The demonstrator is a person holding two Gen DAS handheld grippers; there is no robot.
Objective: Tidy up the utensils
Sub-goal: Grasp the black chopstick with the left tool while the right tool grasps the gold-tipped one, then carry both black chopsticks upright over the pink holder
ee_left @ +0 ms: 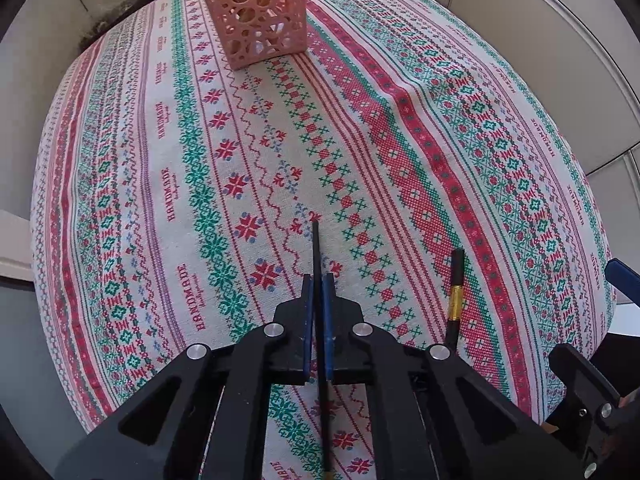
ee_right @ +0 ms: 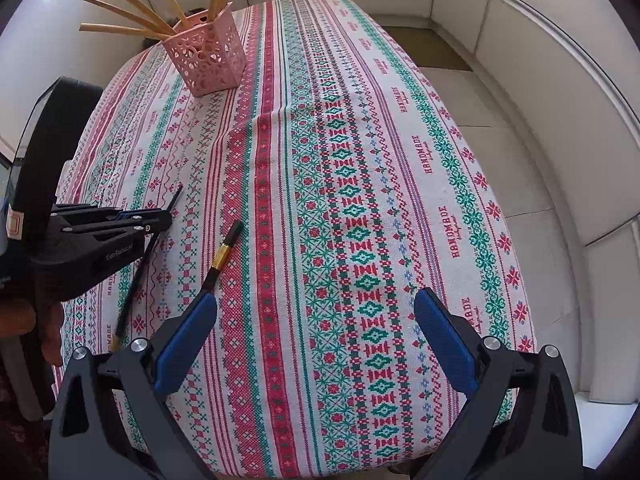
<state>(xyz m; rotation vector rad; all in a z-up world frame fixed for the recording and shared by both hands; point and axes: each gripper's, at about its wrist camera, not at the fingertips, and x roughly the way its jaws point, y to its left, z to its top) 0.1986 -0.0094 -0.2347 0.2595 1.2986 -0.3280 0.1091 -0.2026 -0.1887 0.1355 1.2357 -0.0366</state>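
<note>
Patterned tablecloth (ee_right: pixel 360 184) in red, green and white bands covers the whole table; pale tiled floor and white panels beyond it on the right.

Near edge, right wrist view: right gripper (ee_right: pixel 316 344) stands released, its blue pads wide apart over bare cloth, nothing between them.

Near left: left gripper (ee_left: pixel 318 312) is clenched on a thin black chopstick (ee_left: pixel 316 256). The stick's tip pokes out past the blue pads; its other end runs back under the gripper body toward the near edge, where a gold tip shows. In the right wrist view that left gripper (ee_right: pixel 160 216) sits at the left side of the table, and the held stick slopes from near-left up to far-right.

Just right of it: second black chopstick (ee_right: pixel 222 260), with a gold band mid-length, lies flat on the cloth, apart from both grippers. Its near end is hidden behind the right gripper's left pad.

Far left: pink perforated holder (ee_right: pixel 208 62) stands upright on the cloth, well apart from the grippers. Several wooden chopsticks (ee_right: pixel 132 16) stand in it, fanned out to the left and upward.
</note>
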